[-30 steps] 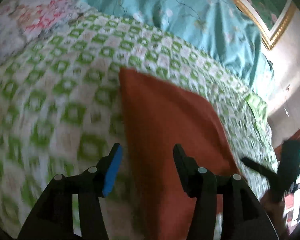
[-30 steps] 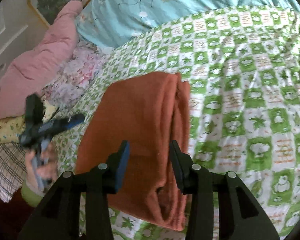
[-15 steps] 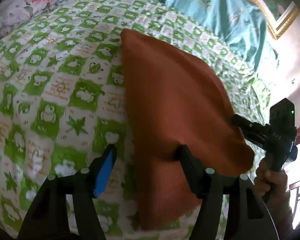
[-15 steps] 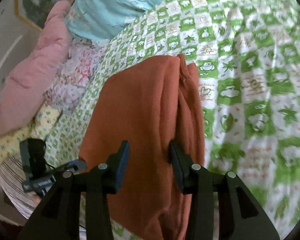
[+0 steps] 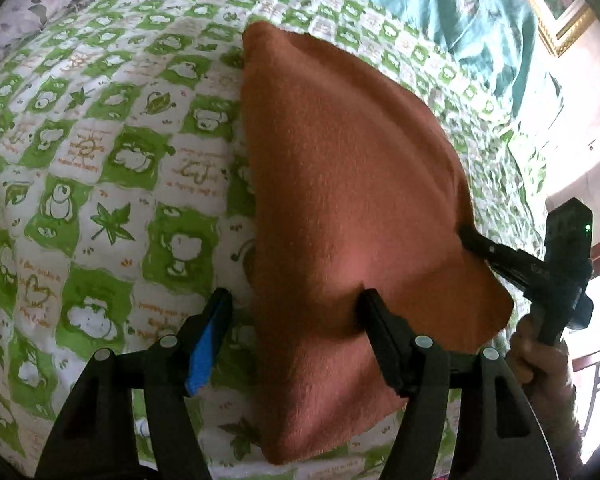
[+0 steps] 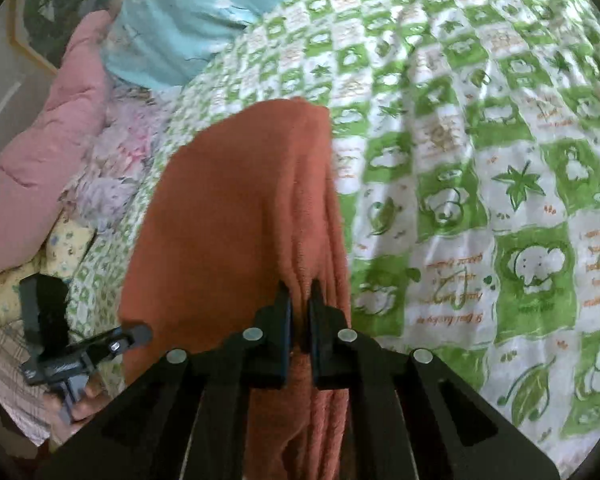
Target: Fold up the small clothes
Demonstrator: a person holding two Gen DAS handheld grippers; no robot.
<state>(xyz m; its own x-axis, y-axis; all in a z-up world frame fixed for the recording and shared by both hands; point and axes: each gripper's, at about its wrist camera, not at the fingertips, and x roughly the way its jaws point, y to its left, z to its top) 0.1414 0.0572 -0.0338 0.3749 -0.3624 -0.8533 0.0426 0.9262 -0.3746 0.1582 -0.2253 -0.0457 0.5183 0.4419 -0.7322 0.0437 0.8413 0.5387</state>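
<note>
A folded orange cloth [image 5: 340, 184] lies on the green-and-white checked bedspread [image 5: 100, 168]. My left gripper [image 5: 294, 300] is open over the cloth's near left edge: its blue-padded finger is above the bedspread and the other finger rests on the cloth. My right gripper [image 6: 300, 300] is shut on the layered folds along the orange cloth's [image 6: 236, 208] right side. In the left wrist view the right gripper [image 5: 466, 234], held in a hand, touches the cloth's right edge. In the right wrist view the left gripper [image 6: 140, 334] sits at the cloth's left edge.
A teal blanket [image 5: 440, 4] lies beyond the bedspread, with a gold picture frame [image 5: 560, 28] behind it. A pink quilt [image 6: 48, 152], a floral pillow [image 6: 116, 168] and plaid fabric [image 6: 4, 364] crowd the bed's left side. Open bedspread [image 6: 500, 160] spreads to the right.
Both grippers came down closer to the orange cloth. The right jaws closed from open onto the cloth's folds. The left jaws widened a little.
</note>
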